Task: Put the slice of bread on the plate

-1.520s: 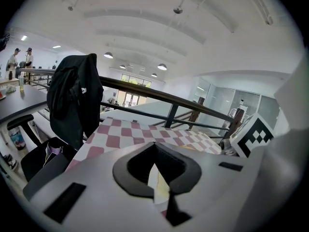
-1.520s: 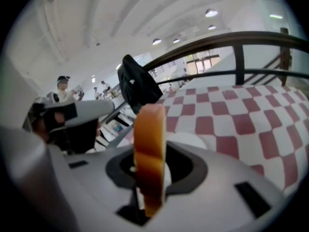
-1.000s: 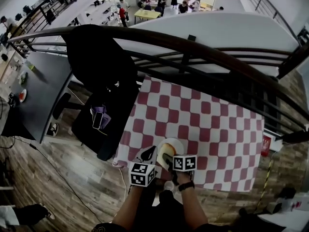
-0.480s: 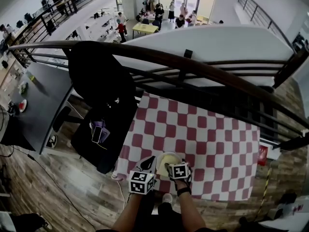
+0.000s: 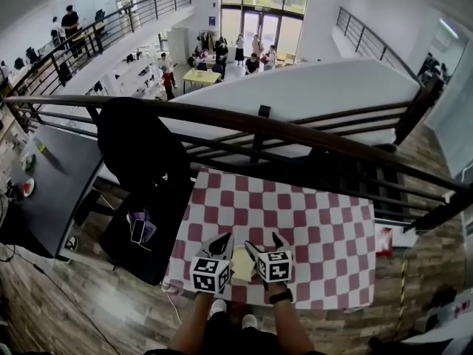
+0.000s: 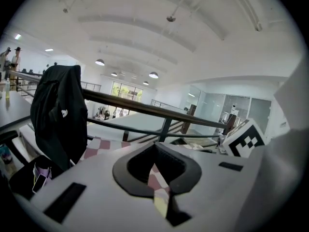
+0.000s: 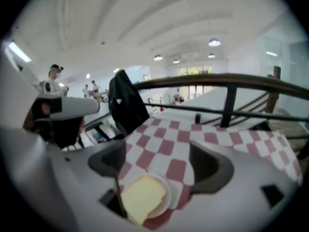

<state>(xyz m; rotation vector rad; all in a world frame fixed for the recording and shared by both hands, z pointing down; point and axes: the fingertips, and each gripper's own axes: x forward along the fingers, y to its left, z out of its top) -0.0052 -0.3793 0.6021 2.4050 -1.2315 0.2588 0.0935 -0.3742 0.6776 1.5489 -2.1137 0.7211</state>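
A pale yellow slice of bread (image 7: 142, 197) lies on a small white plate (image 7: 169, 187) near the front edge of the checkered table. In the head view the bread (image 5: 242, 264) shows between my two grippers. My right gripper (image 7: 159, 162) hangs above and behind the plate. Its jaws are opening wide, with nothing between them. My left gripper (image 5: 220, 242) hovers just left of the plate. In the left gripper view its dark pads (image 6: 181, 170) meet at the tips and hold nothing.
The red-and-white checkered cloth (image 5: 310, 228) covers the table. A dark railing (image 5: 259, 128) runs behind the table's far edge. A black jacket (image 5: 140, 146) hangs on the railing at the left, above a dark bag (image 5: 140, 231).
The right gripper opened and let go of the bread, which now rests on the plate. Both grippers lifted up and back from the plate.
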